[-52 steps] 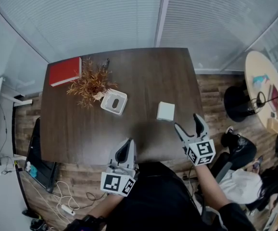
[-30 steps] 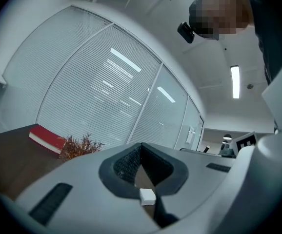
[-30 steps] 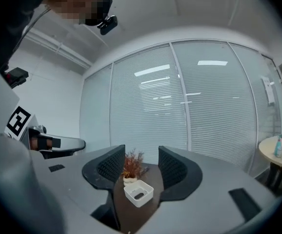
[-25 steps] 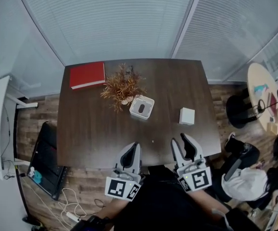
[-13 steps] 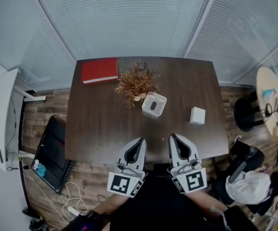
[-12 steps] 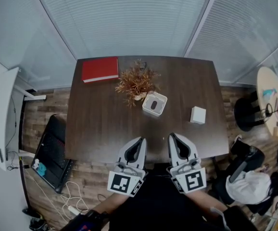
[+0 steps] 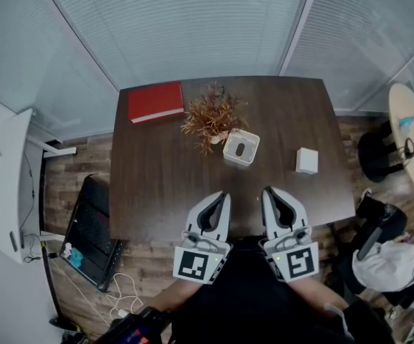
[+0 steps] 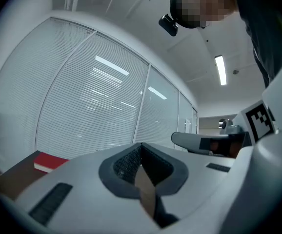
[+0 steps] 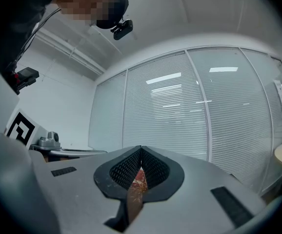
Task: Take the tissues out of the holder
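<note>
Currently my left gripper (image 7: 220, 196) and right gripper (image 7: 269, 191) both sit with jaws pressed together on nothing, side by side over the near edge of the dark wooden table (image 7: 157, 178). Their cubes carry black-and-white square markers. Farther out, the white square tissue holder with an oval slot (image 7: 241, 147) touches a dried orange plant (image 7: 211, 117). The white square stack of tissues (image 7: 306, 160) lies apart to its right, and a red book (image 7: 155, 101) lies far left.

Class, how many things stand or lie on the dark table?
4: a red book at the far left corner, a dried plant near the middle, a white holder beside it, and a white box further right. Nothing seems hidden.
</note>
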`<state>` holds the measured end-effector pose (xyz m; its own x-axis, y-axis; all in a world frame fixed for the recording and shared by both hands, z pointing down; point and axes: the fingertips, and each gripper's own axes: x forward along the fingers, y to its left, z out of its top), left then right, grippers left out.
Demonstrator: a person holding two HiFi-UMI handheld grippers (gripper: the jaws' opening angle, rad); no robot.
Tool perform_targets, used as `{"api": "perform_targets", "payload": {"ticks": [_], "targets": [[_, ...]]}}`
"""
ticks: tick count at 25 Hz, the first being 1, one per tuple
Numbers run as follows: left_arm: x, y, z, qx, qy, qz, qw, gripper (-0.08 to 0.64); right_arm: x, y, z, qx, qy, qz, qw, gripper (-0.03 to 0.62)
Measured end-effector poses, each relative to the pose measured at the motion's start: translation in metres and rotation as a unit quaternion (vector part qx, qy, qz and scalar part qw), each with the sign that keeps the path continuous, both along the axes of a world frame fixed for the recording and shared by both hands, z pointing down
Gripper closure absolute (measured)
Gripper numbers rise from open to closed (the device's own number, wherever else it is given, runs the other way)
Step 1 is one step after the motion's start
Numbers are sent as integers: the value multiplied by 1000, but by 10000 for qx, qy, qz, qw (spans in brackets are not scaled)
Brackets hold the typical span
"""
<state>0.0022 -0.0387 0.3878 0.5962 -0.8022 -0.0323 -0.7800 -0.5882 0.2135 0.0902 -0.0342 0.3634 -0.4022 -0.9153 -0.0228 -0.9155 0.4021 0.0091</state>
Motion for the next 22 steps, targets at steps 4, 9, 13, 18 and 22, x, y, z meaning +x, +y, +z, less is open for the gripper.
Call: {"api": "perform_targets", "payload": {"ticks": [4,9,13,18,22], "targets": [[-6,-2,-8,213,31,-41,9998,561,-1,-2,0,67,38,73,9999,581],[-3,0,-8,301,-18,-2,9995,561,2,-4,-2,102,45,159,9998,581],[1,-1,-5,250,-48,-16,9997,561,4,-3,1,68,82,166,9998,581],[11,5,-6,284,-41,14,9996,561,16,4,4,-9,75,239,9997,581],[14,8,-7,288,-14,14,9996,561,19,9,11,-79,62,226,9997,581]]}}
